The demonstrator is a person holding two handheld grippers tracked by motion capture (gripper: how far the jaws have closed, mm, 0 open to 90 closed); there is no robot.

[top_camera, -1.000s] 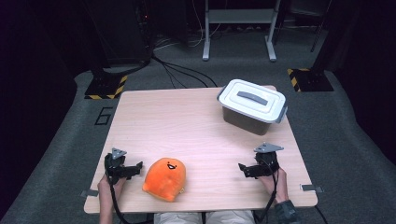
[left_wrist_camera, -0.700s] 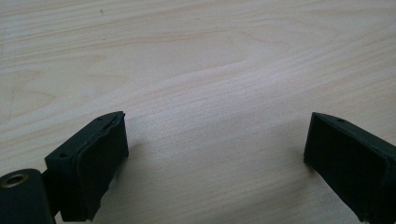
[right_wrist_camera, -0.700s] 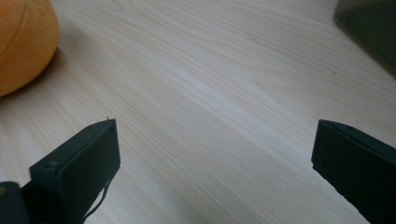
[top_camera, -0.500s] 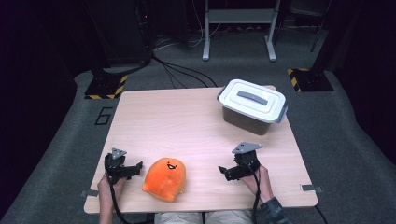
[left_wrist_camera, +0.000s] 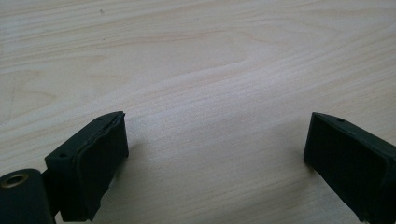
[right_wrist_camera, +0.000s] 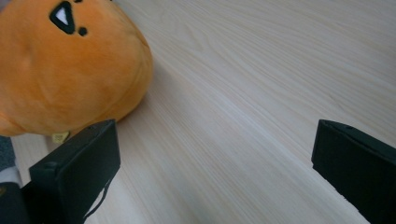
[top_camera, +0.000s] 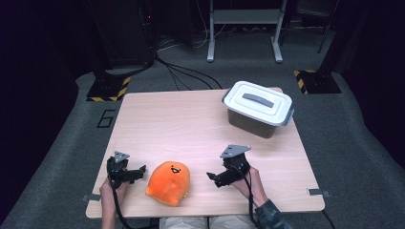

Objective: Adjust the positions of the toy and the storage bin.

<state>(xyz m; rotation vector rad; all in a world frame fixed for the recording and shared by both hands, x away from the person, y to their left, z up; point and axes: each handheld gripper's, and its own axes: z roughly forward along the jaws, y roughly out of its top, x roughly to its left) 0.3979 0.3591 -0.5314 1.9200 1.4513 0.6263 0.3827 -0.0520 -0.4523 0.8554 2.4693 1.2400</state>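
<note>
- Orange plush toy [top_camera: 168,183]: lies low and left of centre in the high view, on the near edge of the wooden table [top_camera: 191,129], face side up; in the right gripper view it sits in the upper left [right_wrist_camera: 70,70].
- Handling, as a judgement: soft, light, squashy; it should give under the pads and not slip. Nothing fragile about it. A pinch across the rounded body, at its widest part, looks the safest hold for you.
- Right gripper [top_camera: 216,178]: just right of the toy, pointing at it, jaws spread wide and empty; not touching it yet.
- Left gripper [top_camera: 138,171]: just left of the toy, jaws wide apart over bare wood, holding nothing.
- Grey lidded box [top_camera: 258,109]: upper right of the table, well apart from the toy, lid on.
- Hard to make out: the toy's underside and near side are hidden; a small yellowish tag [right_wrist_camera: 60,136] peeks out at its base, printing unreadable. Your forearms are cut off at the bottom edge.
</note>
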